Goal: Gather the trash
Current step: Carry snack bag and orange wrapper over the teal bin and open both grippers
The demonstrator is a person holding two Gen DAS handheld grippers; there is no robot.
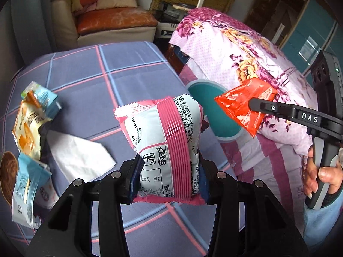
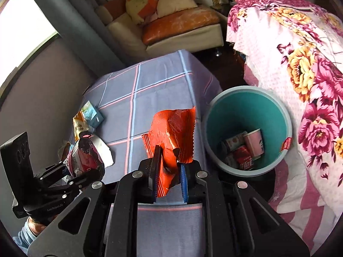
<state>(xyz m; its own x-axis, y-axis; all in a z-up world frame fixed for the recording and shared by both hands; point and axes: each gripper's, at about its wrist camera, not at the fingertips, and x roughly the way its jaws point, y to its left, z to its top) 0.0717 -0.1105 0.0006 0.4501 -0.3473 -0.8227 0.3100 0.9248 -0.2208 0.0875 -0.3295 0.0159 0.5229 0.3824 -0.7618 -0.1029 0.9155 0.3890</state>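
My left gripper is shut on a pink and white snack bag and holds it above the checked table. It also shows in the right wrist view at the lower left. My right gripper is shut on a crumpled orange wrapper, raised above the table's right edge, left of the teal trash bin. In the left wrist view the orange wrapper hangs from the right gripper beside the bin, which the snack bag partly hides.
Several wrappers, a small blue carton and a white tissue lie on the table's left. The bin holds a pink cup and cans. A floral quilt covers the bed at right. A sofa stands behind.
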